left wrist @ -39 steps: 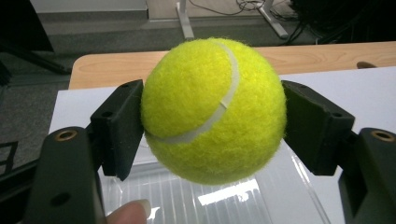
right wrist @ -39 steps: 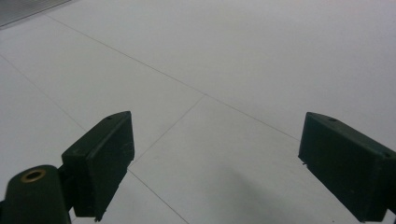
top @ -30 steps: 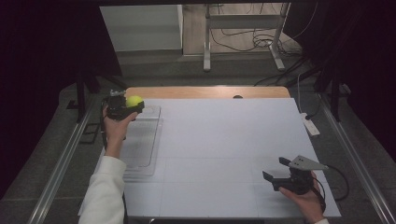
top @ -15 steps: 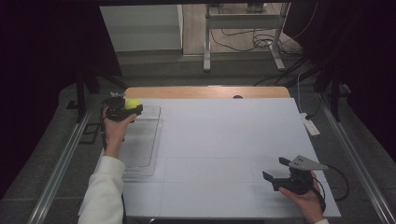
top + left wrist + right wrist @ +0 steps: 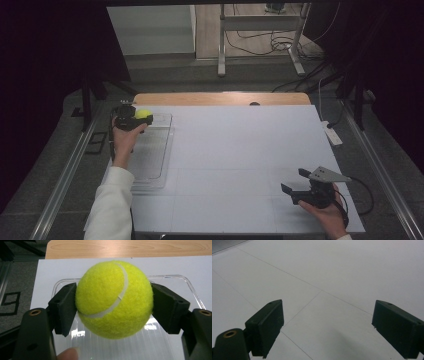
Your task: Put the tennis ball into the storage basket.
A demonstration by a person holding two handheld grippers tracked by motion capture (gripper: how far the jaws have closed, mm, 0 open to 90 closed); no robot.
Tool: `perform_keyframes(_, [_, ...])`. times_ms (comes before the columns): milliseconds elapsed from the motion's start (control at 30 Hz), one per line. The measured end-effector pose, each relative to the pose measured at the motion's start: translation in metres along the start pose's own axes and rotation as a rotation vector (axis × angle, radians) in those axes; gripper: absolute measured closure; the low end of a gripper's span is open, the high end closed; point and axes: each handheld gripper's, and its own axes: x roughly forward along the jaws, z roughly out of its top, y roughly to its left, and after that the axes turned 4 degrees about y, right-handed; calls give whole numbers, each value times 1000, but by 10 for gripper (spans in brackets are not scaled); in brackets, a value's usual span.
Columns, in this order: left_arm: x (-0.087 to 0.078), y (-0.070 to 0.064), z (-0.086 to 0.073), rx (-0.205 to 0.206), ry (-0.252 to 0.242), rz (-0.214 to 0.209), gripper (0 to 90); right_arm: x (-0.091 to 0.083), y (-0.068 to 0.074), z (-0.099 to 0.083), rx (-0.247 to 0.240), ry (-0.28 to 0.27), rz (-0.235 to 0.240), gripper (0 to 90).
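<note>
Left tool (image 5: pixel 113 315): clamped on the tennis ball (image 5: pixel 114 298); a pad presses each flank, and the ball bulges above and below the jaws.
Ball relative to left tool: dead between the pads, carried clear of any surface, white seam curving across the face turned to the camera.
Below left tool: clear plastic tray (image 5: pixel 162 345), ribbed floor directly under the ball; tray's far rim just beyond it, so the ball hangs over the tray's far end.
Key relation: straight down from the tool lies the tray. My reading is a lowering and release come next.
Tray axis: long side runs near to far, away from the person (image 5: pixel 150 155).
Right tool (image 5: pixel 300 186): jaws wide apart, holding nothing, low over bare white tabletop (image 5: pixel 337 270); well apart from ball and tray, across the tabletop.
Nearer hand: left, plainly.
</note>
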Motion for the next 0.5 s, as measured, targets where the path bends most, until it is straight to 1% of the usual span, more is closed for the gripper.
perform_keyframes(67, [0,-1,0,0,1,1,274,0,0,0,-1,1,0,108])
perform_keyframes(200, [0,0,-2,13,15,6,274,0,0,0,0,1,0,108])
perform_keyframes(367, [1,2,-5,9,27,7,275,1,0,0,-2,2,0,108])
perform_keyframes(500, [3,2,-7,14,37,14,275,1,0,0,-2,2,0,108])
